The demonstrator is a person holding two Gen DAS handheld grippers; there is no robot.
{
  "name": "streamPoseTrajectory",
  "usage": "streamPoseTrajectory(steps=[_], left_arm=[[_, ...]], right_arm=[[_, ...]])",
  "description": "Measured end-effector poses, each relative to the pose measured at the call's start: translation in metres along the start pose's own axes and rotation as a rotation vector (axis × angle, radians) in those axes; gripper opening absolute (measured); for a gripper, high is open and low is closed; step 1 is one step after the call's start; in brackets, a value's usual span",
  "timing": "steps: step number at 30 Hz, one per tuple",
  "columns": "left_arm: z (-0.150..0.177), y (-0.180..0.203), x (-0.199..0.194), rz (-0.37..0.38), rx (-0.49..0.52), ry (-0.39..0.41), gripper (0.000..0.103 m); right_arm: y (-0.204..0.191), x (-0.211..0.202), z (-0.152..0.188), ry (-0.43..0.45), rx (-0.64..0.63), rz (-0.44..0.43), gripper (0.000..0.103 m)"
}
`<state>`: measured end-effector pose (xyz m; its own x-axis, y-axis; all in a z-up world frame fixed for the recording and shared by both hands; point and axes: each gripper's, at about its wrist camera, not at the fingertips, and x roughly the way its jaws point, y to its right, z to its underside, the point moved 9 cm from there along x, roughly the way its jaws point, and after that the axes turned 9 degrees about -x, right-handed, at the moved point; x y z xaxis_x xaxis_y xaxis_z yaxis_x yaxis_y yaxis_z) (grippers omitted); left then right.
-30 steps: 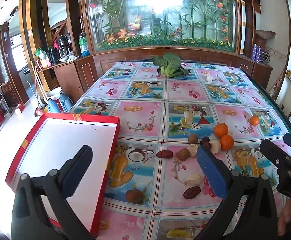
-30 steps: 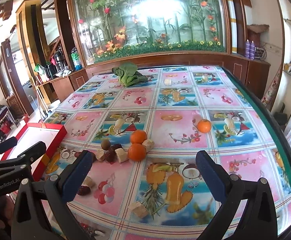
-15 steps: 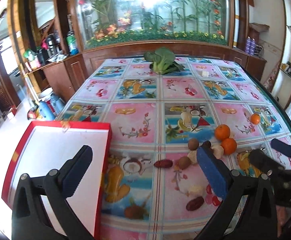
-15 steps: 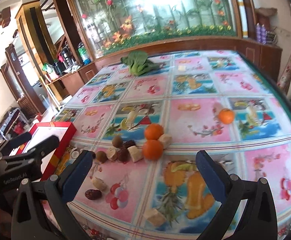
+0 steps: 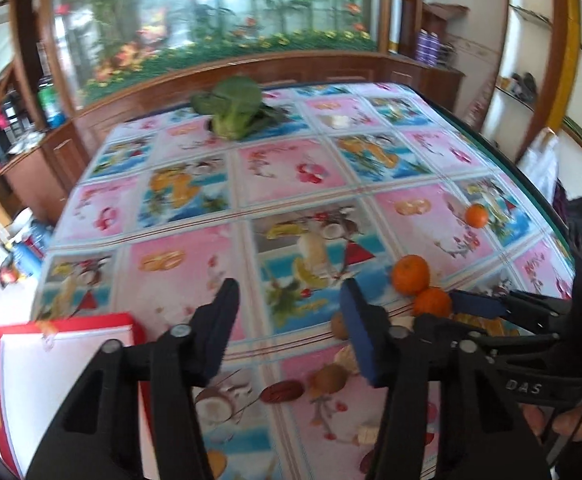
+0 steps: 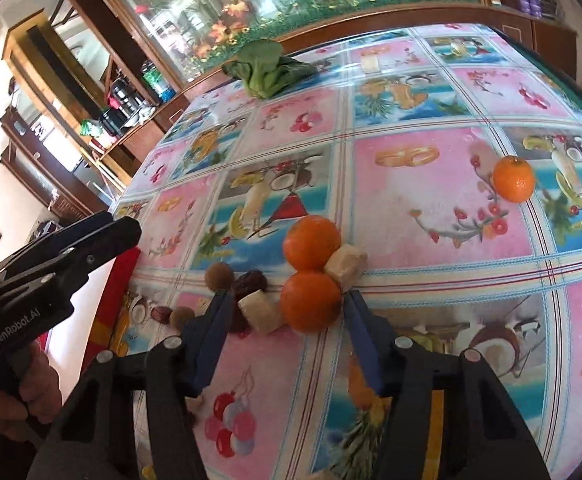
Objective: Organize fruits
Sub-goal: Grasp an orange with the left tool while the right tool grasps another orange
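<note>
1. Left wrist view: the red-rimmed white tray (image 5: pixel 57 376) is seen at lower left; the left gripper (image 5: pixel 287 316), its jaws just narrowed but still apart, holds nothing above the tablecloth (image 5: pixel 195 264).
2. Right wrist view only: the right gripper (image 6: pixel 287 320), jaws likewise just narrowed, brackets the nearer orange (image 6: pixel 310 301) without touching it; the tan cubes (image 6: pixel 259 310) are resolved sharply.
</note>
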<state>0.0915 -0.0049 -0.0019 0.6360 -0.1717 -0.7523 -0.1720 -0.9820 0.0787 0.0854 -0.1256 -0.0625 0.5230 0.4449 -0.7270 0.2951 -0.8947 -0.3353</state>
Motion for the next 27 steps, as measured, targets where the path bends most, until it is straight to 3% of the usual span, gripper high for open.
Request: streamPoseTrajectory(steps=[3,5,8,11,27], left_arm=[[-0.001,0.02,0.012,0.088,0.04,-0.041,0.05],[-0.001,0.03,0.022,0.116,0.071,-0.076,0.05],[0.0,0.046,0.037,0.148,0.104,-0.127,0.046],[0.001,0.059,0.05,0.171,0.131,-0.173,0.045],[0.02,0.108,0.07,0.278,0.216,-0.284,0.045]], right_arm=[[0.006,0.004,-0.001,-0.007,0.037,-0.026,0.056],[0.009,0.005,-0.003,-0.013,0.03,-0.014,0.047],[0.012,0.003,-0.003,-0.023,0.029,-0.032,0.042],[0.014,-0.001,0.003,-0.043,0.032,-0.092,0.033],[0.035,-0.036,0.019,-0.025,-0.017,-0.109,0.031]])
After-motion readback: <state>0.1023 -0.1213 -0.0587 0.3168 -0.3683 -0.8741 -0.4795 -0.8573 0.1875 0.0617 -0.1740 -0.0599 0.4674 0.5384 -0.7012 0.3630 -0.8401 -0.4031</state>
